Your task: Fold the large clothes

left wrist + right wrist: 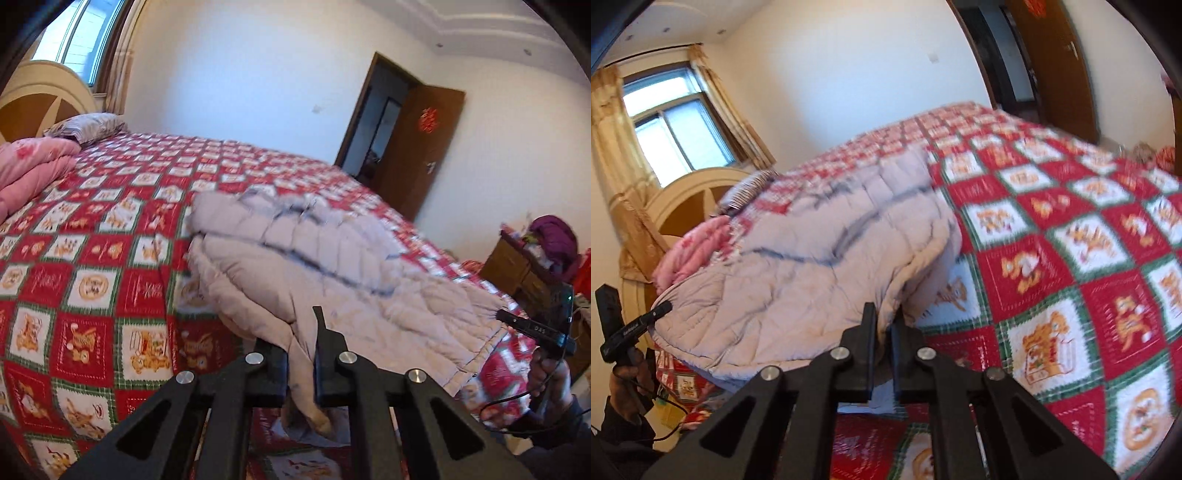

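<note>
Nearest to the left wrist camera, the left gripper [301,354] has its two black fingers drawn narrow, and they pinch a fold of the coat's hem between them; the cloth hangs down in a soft tail under the pads. In the right wrist view the right gripper [884,332] does the same: its jaws stand almost together, with a thin edge of the same hem pressed between them.

The padded coat [332,266] is pale lilac-grey, quilted in puffy bands with darker stitching lines (the fabric looks matte and a little wrinkled). It lies across the near side of the bed, and its lower edge is raised from the bed at both pinched corners.

Under it is the bedspread [92,229], a checkered pattern of red and white squares with green borders and orange animal figures. Farther back, a folded pink quilt [33,166] and a striped pillow [86,125] rest by the rounded headboard [40,92]. Behind stand a window [676,125] with gold curtains and a brown wooden door [421,147], open.
</note>
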`<state>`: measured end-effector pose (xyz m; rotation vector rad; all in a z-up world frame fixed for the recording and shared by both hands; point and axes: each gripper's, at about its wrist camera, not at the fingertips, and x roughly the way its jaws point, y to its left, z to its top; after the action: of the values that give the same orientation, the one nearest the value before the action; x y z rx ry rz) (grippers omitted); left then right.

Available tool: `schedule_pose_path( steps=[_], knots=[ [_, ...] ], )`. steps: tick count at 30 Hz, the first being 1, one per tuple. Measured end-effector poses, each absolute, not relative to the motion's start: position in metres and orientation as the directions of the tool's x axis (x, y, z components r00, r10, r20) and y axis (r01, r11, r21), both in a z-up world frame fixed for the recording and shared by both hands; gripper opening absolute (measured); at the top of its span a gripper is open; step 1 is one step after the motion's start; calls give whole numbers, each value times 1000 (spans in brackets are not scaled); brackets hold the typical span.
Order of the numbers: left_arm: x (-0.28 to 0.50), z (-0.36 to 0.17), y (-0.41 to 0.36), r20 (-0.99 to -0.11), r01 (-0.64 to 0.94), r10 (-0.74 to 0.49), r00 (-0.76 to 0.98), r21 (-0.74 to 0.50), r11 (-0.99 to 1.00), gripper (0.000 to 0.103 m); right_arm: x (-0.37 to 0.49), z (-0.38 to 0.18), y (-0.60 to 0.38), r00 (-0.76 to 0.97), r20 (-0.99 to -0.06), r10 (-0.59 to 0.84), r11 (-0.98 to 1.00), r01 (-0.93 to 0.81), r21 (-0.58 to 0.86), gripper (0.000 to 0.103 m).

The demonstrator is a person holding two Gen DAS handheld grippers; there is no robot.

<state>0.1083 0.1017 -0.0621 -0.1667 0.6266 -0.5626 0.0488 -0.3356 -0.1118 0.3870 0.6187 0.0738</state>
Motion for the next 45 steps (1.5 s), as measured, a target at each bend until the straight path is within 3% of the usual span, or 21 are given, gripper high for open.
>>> schedule_pose_path(
  steps=[5, 10, 16, 25, 30, 34, 36, 40, 42, 43, 44, 45],
  knots=[
    [100, -18, 121, -406, 477, -592, 696, -354, 804, 9, 23, -57, -324, 885, -430, 176, 940, -20, 342, 7],
    [129, -2, 117, -384, 493, -554, 739, -252, 833, 9, 34, -17, -320, 928, -340, 153, 956, -51, 290, 7],
    [224, -27, 101, -429, 454, -494, 756, -199, 868, 13, 129, -13, -314, 930, -352, 102, 972, -17, 236, 6],
    [359, -48, 87, -528, 354, -469, 708, -309, 882, 19, 276, -13, -325, 907, -422, 22, 970, 83, 229, 6],
    [414, -63, 90, -547, 295, -461, 699, -366, 882, 38, 346, -22, -330, 894, -446, -46, 967, 151, 203, 6],
    [454, -81, 86, -599, 237, -436, 672, -384, 893, 55, 409, -57, -337, 846, -523, -101, 964, 213, 159, 6],
    [467, -82, 83, -624, 156, -299, 722, -274, 949, 102, 432, -75, -337, 823, -554, -123, 964, 233, 132, 6],
    [484, -85, 87, -618, 116, -259, 742, -262, 958, 102, 473, -109, -342, 761, -638, -114, 965, 237, 110, 29],
    [482, -89, 83, -628, 104, -224, 746, -223, 969, 102, 478, -109, -348, 764, -632, -130, 956, 265, 123, 55],
    [478, -91, 79, -626, 104, -208, 752, -199, 974, 102, 474, -104, -352, 783, -611, -118, 950, 268, 160, 77],
    [473, -94, 76, -632, 90, -176, 755, -166, 982, 102, 468, -98, -356, 809, -581, -91, 944, 257, 209, 86],
    [471, -96, 73, -636, 76, -151, 757, -144, 987, 102, 464, -93, -356, 819, -568, -85, 942, 252, 222, 86]
  ],
)
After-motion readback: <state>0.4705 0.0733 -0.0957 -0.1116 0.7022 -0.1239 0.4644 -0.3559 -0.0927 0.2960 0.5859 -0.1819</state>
